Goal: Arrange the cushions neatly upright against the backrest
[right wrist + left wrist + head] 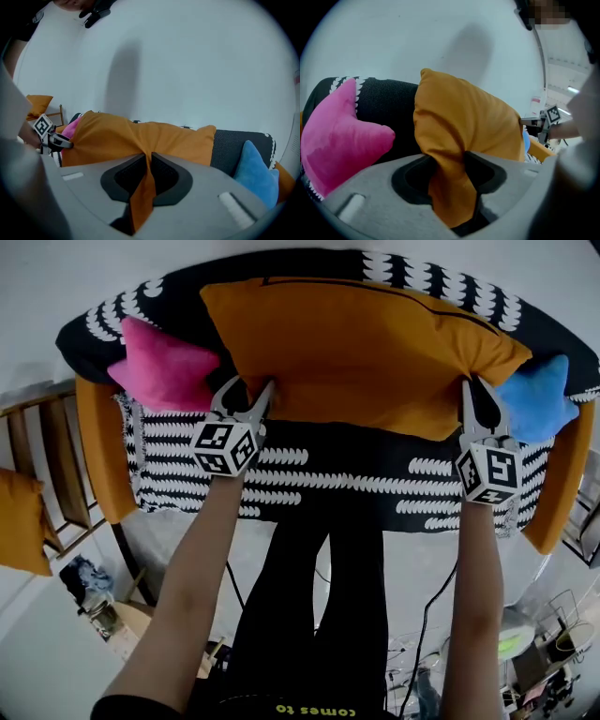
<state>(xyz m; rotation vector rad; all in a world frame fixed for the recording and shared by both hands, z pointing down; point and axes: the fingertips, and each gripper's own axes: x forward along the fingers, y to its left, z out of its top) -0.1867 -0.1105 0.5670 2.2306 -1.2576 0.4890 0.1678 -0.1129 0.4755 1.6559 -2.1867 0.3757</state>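
The orange cushion [366, 343] stands along the middle of the sofa [328, 470], its long top edge leaning toward the black backrest [187, 296] and its lower edge hanging over the patterned seat. Both tools have hold of that lower edge, one near each bottom corner. The left gripper [248, 390] sits at the cushion's left end. In the left gripper view its jaws stand partly apart, with a thick, twisted fold of orange fabric filling the gap and touching both pads, so it is gripping a fat bunch of the cover. The right gripper [478, 390] sits at the right end. In the right gripper view its jaws are almost together, pinching only a thin flap of the same fabric, which hangs down between the pads. The pink cushion [164, 367] lies just beside the left gripper, against the sofa's left end, with its point touching or nearly touching the orange cushion's corner. The blue cushion [539, 399] rests at the far right end, just beyond the right gripper, against the backrest.
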